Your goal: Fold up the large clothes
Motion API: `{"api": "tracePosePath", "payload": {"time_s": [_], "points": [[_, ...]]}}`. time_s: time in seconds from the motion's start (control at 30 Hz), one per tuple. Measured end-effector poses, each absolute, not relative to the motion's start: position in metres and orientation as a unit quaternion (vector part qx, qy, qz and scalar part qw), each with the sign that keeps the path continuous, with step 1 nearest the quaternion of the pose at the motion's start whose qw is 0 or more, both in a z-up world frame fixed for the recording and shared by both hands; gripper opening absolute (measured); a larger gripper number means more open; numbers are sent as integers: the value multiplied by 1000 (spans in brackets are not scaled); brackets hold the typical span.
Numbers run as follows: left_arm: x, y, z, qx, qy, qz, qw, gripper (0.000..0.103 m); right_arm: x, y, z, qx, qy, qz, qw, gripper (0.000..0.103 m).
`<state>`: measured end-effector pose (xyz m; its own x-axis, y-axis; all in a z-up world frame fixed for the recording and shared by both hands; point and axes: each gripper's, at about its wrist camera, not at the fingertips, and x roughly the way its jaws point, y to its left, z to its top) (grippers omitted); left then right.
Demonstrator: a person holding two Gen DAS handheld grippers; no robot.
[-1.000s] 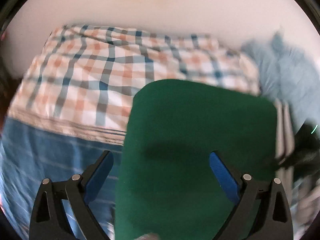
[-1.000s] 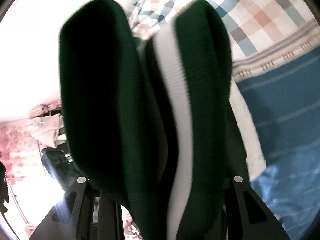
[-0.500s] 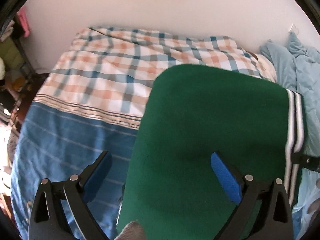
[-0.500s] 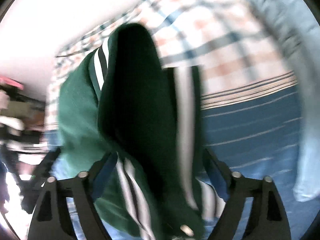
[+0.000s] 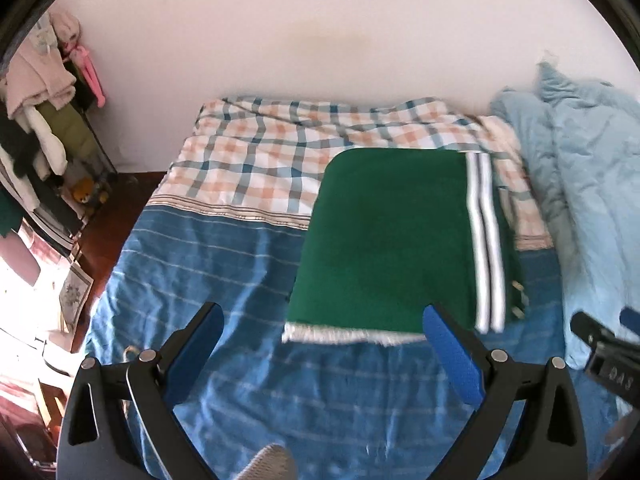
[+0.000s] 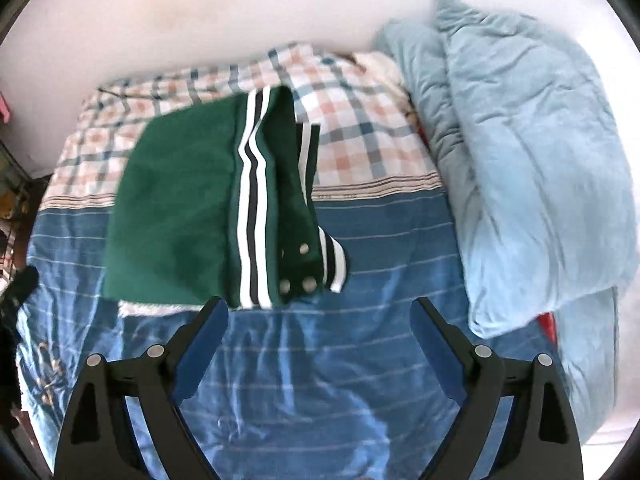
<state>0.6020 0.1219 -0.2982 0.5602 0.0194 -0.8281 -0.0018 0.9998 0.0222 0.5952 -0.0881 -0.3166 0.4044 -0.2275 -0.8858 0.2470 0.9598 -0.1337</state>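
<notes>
A green garment (image 5: 384,236) with white and dark stripes lies folded into a rectangle on the bed; it also shows in the right wrist view (image 6: 180,216), with a striped cuff and snap buttons at its right edge. My left gripper (image 5: 324,324) is open and empty, held above the bed just short of the garment's near edge. My right gripper (image 6: 318,316) is open and empty, near the garment's front right corner. The right gripper's tip also shows at the right edge of the left wrist view (image 5: 600,344).
The bed has a blue striped sheet (image 5: 224,272) and a checked cover (image 5: 260,160) at the far end. A light blue duvet (image 6: 532,168) is piled on the right. A white wall stands behind. A clothes rack (image 5: 36,120) stands at the left.
My right gripper has let go of the green garment and pulled back. The garment now lies flat on the bed. Both grippers have drawn away from it toward the near side.
</notes>
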Motion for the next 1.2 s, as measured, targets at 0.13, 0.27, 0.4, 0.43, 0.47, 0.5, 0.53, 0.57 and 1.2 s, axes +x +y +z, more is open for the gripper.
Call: {"api": "tracePosePath", "payload": {"time_s": [0.13,0.27,0.4,0.43,0.47,0.5,0.53,0.57,1.2], "points": [[545,121,-254,9,453,0,892,102,529,-79,-254,8,507,-142,850,94],[493,120,-205,3,435,-12,901,102,458,-74,-187,16,480,-136,866,94],[449,120,-160,-3,414,-12,910,102,401,-68,-137,11,455,-133,881,94],[438,121,-152,-4,408,-12,913,101,387,-67,-125,13,449,-129,884,94],[428,121,-140,-4,401,-10,916,101,371,-67,-110,14,440,-128,889,94],[419,121,-132,-6,396,-11,918,101,360,-67,-100,12,433,-127,892,94],[408,122,-122,-7,390,-10,921,101,346,-67,-88,12,426,-123,896,94],[399,121,-113,-4,384,-8,923,101,333,-66,-76,13,418,-122,900,94],[297,125,-45,-12,350,25,936,102,193,-60,36,-1,339,-104,935,97]]}}
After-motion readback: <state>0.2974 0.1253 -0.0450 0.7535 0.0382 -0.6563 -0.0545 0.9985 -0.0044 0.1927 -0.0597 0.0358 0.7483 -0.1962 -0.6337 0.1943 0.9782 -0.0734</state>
